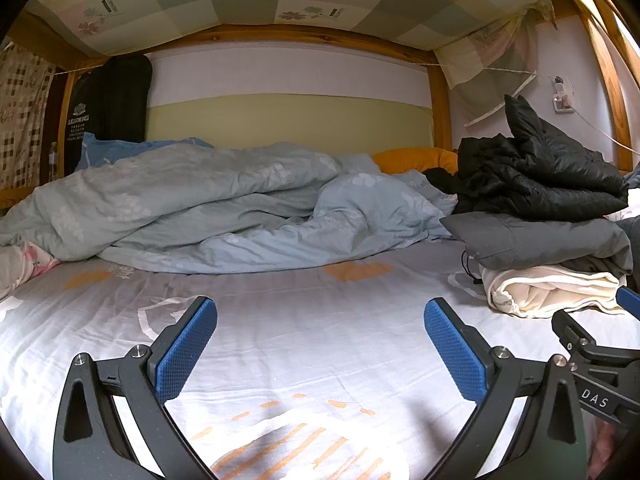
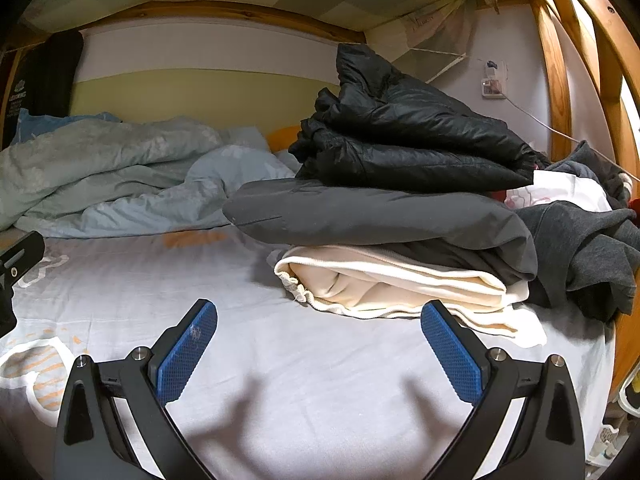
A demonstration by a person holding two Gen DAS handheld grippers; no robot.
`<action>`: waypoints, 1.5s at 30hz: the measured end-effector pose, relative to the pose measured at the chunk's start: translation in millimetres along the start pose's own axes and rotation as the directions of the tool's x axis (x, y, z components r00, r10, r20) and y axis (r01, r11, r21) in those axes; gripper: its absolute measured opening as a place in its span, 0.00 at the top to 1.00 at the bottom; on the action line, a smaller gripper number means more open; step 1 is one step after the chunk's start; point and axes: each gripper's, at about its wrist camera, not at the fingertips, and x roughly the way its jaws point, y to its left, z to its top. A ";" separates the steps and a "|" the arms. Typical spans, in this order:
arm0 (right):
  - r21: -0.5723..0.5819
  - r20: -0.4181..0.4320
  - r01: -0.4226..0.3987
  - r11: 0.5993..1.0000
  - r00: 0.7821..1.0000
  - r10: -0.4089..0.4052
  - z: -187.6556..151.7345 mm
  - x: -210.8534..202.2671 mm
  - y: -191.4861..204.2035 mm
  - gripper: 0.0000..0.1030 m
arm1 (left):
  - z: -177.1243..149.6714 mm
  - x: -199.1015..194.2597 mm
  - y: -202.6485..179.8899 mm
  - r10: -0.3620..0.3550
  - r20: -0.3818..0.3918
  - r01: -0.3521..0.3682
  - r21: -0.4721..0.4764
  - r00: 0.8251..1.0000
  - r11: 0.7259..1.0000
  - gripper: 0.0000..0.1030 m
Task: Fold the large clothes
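A stack of folded clothes sits on the bed at the right: a cream garment (image 2: 396, 284) at the bottom, a grey one (image 2: 372, 212) on it, a black puffer jacket (image 2: 412, 136) on top. The stack also shows in the left wrist view (image 1: 548, 240). A loose dark grey garment (image 2: 588, 240) lies crumpled to its right. My left gripper (image 1: 320, 344) is open and empty above the white sheet. My right gripper (image 2: 318, 344) is open and empty, just in front of the cream garment. The right gripper's body shows at the left wrist view's right edge (image 1: 600, 368).
A rumpled light blue duvet (image 1: 208, 208) lies along the back of the bed. An orange pillow (image 1: 416, 160) is behind it. Wooden bunk posts (image 2: 560, 80) and rails run on the right. A black bag (image 1: 108, 104) hangs at the back left.
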 end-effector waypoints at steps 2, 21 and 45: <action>0.001 0.013 0.007 1.000 1.000 -0.007 0.0 -2.6 0.1 0.00 | 0.0 0.0 -0.3 0.000 0.002 0.000 -0.002 1.000 1.000 0.00; 0.008 0.014 0.006 1.000 1.000 -0.006 -0.3 -3.1 -0.5 0.00 | -0.4 -0.3 0.0 -0.003 -0.003 0.003 0.007 1.000 1.000 0.00; 0.009 0.010 -0.003 1.000 1.000 0.003 -0.8 -4.1 0.5 0.00 | -0.6 -2.5 1.3 -0.011 0.003 0.011 0.030 1.000 0.999 0.00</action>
